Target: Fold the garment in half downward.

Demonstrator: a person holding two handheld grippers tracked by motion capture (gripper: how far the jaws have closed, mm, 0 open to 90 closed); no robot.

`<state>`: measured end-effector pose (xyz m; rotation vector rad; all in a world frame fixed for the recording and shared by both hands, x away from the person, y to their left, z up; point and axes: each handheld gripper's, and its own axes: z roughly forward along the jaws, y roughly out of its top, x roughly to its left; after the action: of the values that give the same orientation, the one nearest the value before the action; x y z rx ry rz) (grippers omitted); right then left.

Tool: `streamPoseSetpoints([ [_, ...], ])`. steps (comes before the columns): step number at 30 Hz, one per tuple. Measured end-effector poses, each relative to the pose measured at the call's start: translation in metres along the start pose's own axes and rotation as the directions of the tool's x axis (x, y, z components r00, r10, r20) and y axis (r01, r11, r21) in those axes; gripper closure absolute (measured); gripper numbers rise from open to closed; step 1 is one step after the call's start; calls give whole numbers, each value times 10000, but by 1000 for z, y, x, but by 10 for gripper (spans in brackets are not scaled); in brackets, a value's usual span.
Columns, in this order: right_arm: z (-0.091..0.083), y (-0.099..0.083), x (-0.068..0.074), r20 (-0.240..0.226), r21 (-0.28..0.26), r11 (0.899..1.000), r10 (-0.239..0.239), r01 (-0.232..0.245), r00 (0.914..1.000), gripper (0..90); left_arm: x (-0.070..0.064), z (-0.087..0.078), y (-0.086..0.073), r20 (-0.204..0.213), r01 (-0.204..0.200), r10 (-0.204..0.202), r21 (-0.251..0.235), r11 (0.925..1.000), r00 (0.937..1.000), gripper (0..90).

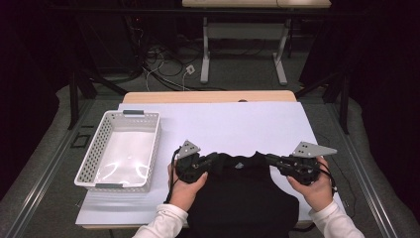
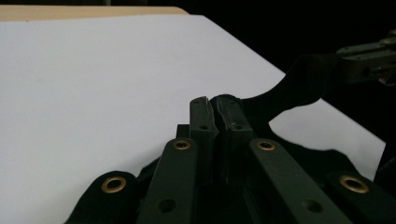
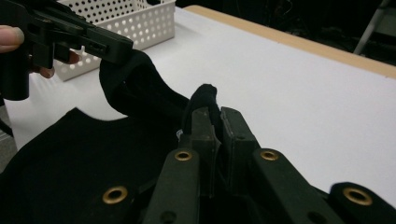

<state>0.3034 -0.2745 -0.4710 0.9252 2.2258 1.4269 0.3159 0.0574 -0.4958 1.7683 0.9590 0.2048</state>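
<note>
One worktop (image 1: 218,124) carries one black garment (image 1: 242,198) at its near edge and one white basket (image 1: 119,148) on the left. Two claws: left claw (image 1: 216,161) and right claw (image 1: 271,159) each grasp a shoulder strap.

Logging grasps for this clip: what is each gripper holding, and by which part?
Both hold the black garment by its top edge: left gripper at one shoulder strap, right gripper at the other.

basket (image 1: 94,153) left on table (image 1: 237,124) | garment (image 1: 242,198) at near edge, right of basket
</note>
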Motion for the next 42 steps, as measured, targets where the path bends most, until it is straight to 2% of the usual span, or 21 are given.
streamPoseSetpoints([
  [4, -2, -11, 1, -58, 123, 9999, 60, -59, 10000, 847, -2, -3, -10, 23, 34, -34, 84, 10000, 10000, 857],
  [11, -11, -28, 2, -180, 142, 9990, 420, -417, 9990, 846, -6, -12, -26, 316, 456, -460, 137, 9989, 9984, 856],
  [19, -19, -44, 13, -451, 326, 9980, 561, -547, 9974, 845, -15, -21, -45, 573, 357, -390, 571, 9977, 9976, 853],
  [23, -19, -53, 16, -419, 652, 9970, 444, -416, 9981, 844, -15, -23, -50, 593, 308, -355, 775, 9965, 9976, 853],
  [27, -19, -59, 18, -511, 797, 9945, 718, -676, 9961, 843, -13, -22, -55, 543, 353, -404, 910, 9952, 9977, 853],
  [33, -17, -66, 19, -488, 1071, 9926, 635, -580, 9968, 841, -12, -19, -60, 604, 469, -541, 1148, 9923, 9967, 851],
  [37, -13, -70, 20, -730, 1268, 9888, 878, -781, 9935, 838, -13, -16, -63, 685, 354, -458, 1467, 9885, 9966, 847],
  [42, -13, -70, 24, -888, 1416, 9875, 828, -697, 9926, 837, -13, -20, -63, 677, 392, -494, 1443, 9888, 9965, 847],
])
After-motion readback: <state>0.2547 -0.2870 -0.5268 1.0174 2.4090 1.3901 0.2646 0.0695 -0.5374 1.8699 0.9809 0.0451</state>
